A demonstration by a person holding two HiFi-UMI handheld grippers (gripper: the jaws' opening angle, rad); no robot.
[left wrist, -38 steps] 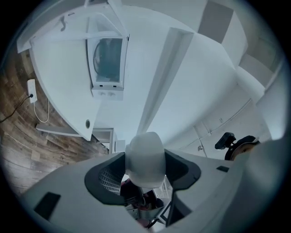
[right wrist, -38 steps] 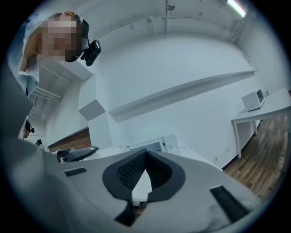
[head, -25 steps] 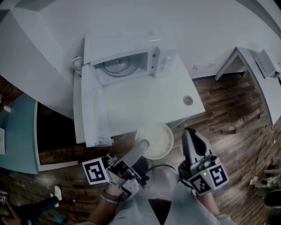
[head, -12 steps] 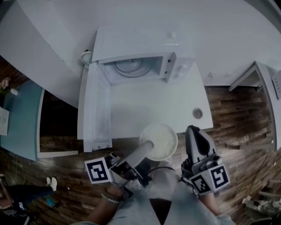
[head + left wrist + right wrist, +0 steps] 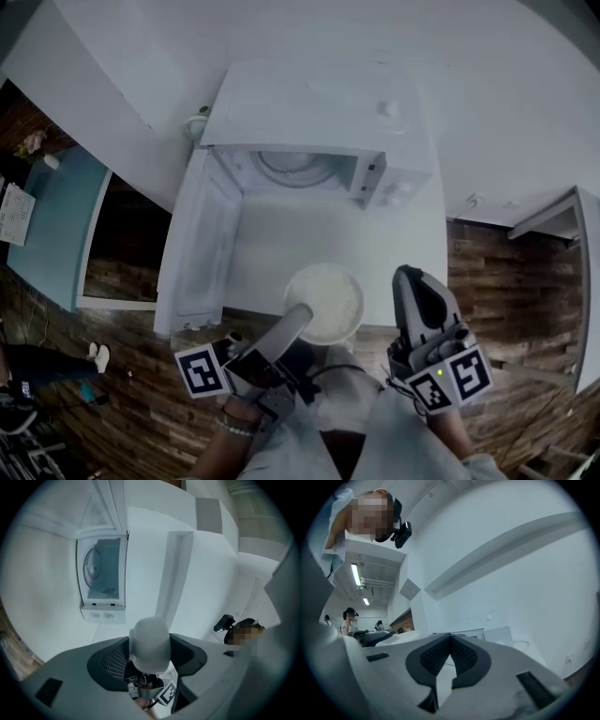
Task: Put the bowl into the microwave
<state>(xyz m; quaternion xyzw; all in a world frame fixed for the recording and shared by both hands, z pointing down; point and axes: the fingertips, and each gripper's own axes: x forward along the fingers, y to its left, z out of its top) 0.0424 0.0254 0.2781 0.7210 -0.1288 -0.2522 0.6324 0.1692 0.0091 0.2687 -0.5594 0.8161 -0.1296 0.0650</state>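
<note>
Holding bowl by its near rim, left tongs clamped, over counter edge; right tongs closed on nothing. Keep bowl level, aim straight into open microwave, clear of door.

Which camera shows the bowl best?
The head view: nearly the whole white bowl shows from above. The left gripper view shows only its edge, gripped between the jaws; the right gripper view, at most a pale sliver.
</note>
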